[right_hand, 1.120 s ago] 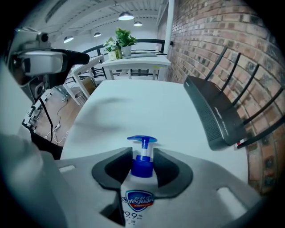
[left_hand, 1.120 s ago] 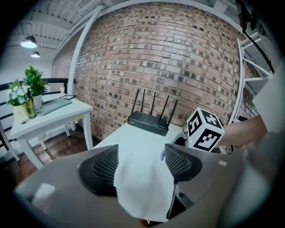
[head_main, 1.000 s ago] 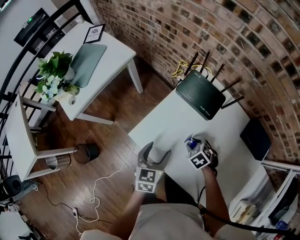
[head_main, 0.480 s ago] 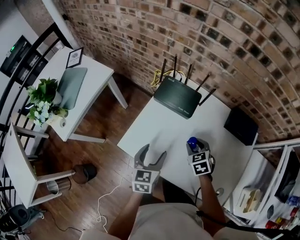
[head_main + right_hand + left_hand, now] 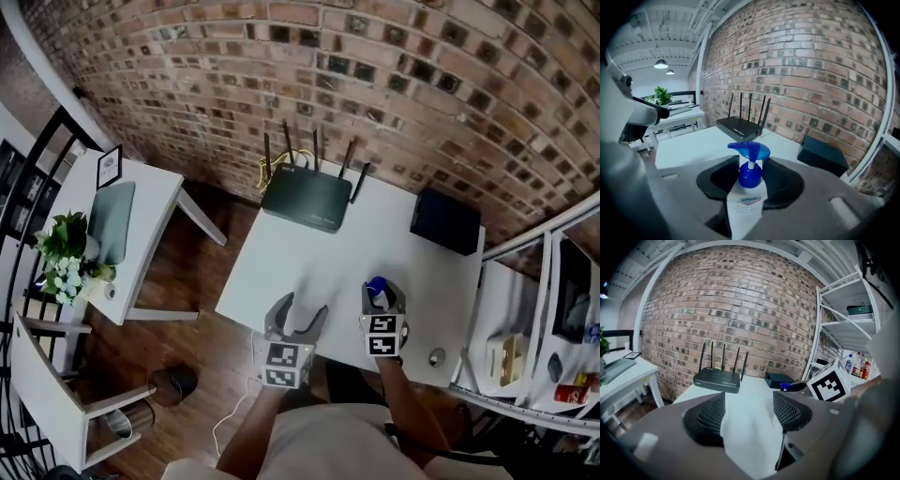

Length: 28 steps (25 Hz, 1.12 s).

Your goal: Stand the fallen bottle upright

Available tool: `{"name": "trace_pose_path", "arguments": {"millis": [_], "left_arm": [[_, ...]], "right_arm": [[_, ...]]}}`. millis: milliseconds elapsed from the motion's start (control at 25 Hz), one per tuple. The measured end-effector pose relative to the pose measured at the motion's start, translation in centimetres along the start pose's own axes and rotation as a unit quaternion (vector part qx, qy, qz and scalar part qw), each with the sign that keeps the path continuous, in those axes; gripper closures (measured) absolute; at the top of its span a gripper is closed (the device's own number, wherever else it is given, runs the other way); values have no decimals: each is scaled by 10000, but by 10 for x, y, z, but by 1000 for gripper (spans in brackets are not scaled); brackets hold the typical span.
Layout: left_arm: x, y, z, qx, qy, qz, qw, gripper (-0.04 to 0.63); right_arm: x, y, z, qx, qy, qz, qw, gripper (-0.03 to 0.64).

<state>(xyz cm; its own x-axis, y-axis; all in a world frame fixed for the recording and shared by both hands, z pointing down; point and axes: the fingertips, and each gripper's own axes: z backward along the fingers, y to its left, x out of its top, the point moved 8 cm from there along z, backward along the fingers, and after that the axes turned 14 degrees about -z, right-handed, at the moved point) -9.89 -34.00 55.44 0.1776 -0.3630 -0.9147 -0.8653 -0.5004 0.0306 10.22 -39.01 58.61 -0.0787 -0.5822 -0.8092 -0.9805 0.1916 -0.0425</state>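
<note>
A white bottle [image 5: 745, 205] with a blue pump top [image 5: 749, 161] is held in my right gripper [image 5: 750, 180], which is shut on its neck and shoulders. The pump stands up between the jaws. In the head view the blue pump top [image 5: 377, 287] shows just above the right gripper [image 5: 382, 302], over the near right part of the white table [image 5: 328, 253]. My left gripper [image 5: 296, 320] hovers open at the table's near edge with nothing between its fingers. From the left gripper [image 5: 749, 411] view, the pump top [image 5: 785, 386] peeks out beside the right gripper's marker cube [image 5: 829, 383].
A black router [image 5: 305, 197] with several antennas sits at the table's far side by the brick wall, and a black box [image 5: 445, 222] lies at the far right corner. A small round object [image 5: 436, 356] rests near the right front edge. A white shelf unit [image 5: 534, 309] stands to the right.
My right gripper has risen and rolled, bringing the bottle from a slanted pose to pump-up. The left gripper has also lifted a little and stays open. The head view has swung towards the wall.
</note>
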Motion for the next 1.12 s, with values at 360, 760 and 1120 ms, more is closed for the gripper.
{"name": "trace_pose_path", "arguments": {"millis": [360,760,1120], "left_arm": [[-1,-4,24,-181,78,55,9998,252],[-4,1,56,19,-128,145,9998,252],[7,-10,81,-102,-517,-43,9986,252]], "right_arm": [[-25,-8,26,-768,-57,-811,9937,482],[-33,-14,31,-837,-214,-1705,9816,350],[-22,-16,101,-791,-950,-1791,9760,350]]}}
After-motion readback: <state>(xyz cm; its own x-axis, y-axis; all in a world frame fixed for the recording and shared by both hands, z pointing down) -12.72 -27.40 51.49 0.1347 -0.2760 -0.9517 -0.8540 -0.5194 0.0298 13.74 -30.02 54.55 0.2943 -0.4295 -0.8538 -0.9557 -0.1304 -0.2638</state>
